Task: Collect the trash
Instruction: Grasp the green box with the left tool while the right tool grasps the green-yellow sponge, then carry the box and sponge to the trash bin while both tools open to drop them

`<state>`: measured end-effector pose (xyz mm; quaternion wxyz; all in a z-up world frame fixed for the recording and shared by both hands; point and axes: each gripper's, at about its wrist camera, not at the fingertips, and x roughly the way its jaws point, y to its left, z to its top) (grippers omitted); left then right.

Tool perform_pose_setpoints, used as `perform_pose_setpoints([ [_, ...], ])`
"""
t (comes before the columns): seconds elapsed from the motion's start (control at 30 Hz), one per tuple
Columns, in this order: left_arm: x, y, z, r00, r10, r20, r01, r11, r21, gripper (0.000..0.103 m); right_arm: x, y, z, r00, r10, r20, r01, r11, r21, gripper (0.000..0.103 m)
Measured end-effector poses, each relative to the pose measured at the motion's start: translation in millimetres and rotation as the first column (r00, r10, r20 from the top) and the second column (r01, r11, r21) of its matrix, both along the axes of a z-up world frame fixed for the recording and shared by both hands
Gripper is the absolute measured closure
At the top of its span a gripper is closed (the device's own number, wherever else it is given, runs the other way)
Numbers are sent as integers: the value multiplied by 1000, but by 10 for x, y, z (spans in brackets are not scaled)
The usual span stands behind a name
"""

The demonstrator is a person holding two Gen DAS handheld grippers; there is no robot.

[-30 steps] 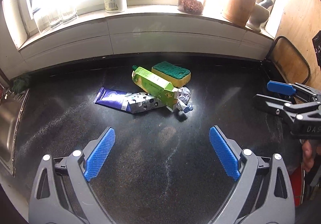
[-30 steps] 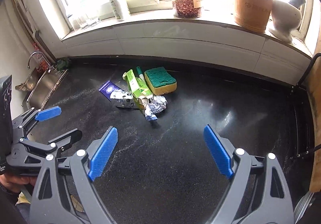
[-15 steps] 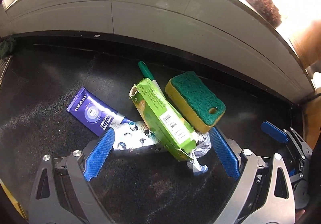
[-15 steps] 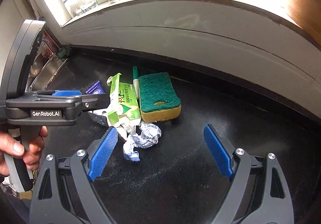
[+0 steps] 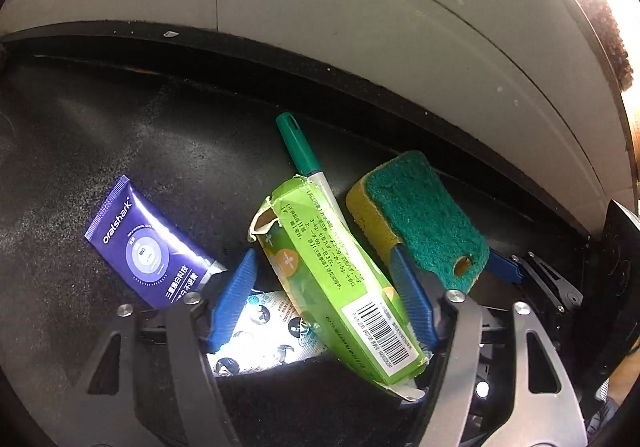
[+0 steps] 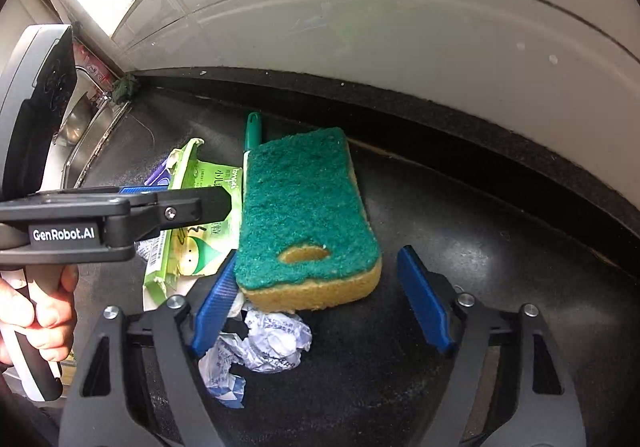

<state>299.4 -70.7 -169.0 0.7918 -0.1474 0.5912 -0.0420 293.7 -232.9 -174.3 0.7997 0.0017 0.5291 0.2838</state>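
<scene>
A home kitchen: a dark speckled worktop (image 6: pixel 460 227), a steel sink (image 6: pixel 86 127) at far left, a scouring sponge (image 6: pixel 304 207).

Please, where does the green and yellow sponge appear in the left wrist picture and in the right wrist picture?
Left wrist: sponge right of centre, beside the green carton.
Right wrist: sponge in the centre, large, just beyond the right hand-held gripper, whose jaws are closing.
Shared landmark: the green marker lies between carton and sponge.
</scene>
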Motion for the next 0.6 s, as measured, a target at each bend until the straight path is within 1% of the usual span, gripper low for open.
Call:
perform_pose_setpoints([
  [0.03,6,9,-9,1000,-5,-2,5,1000,-5,45,8,19,-10,1000,2,-5,-2,1000,-3,42],
  [0.07,-4,14,4,1000,-7,4,7,1000,-9,51,7,32,-6,1000,-1,-2,1,1000,-9,45],
  [0.13,-27,2,51,1000,-22,18,23,1000,-12,65,-19,34,43,1000,-7,14,7,1000,-11,54],
  [0.2,-72,33,138,999,-28,39,29,999,-15,82,-64,-18,132,999,-27,37,28,1000,-12,59],
  [0.23,-90,35,175,998,-34,43,35,999,-19,85,-75,-49,167,998,-41,39,41,999,-8,62],
  [0.33,-204,25,349,995,-58,79,58,998,-6,86,-178,-197,308,995,-86,57,86,996,5,66],
  [0.43,-408,-10,564,988,-90,123,89,996,14,86,-347,-316,499,988,-126,93,126,992,10,67],
  [0.6,-952,-106,897,971,-163,173,150,985,88,86,-786,-460,860,975,-167,145,166,986,17,67],
])
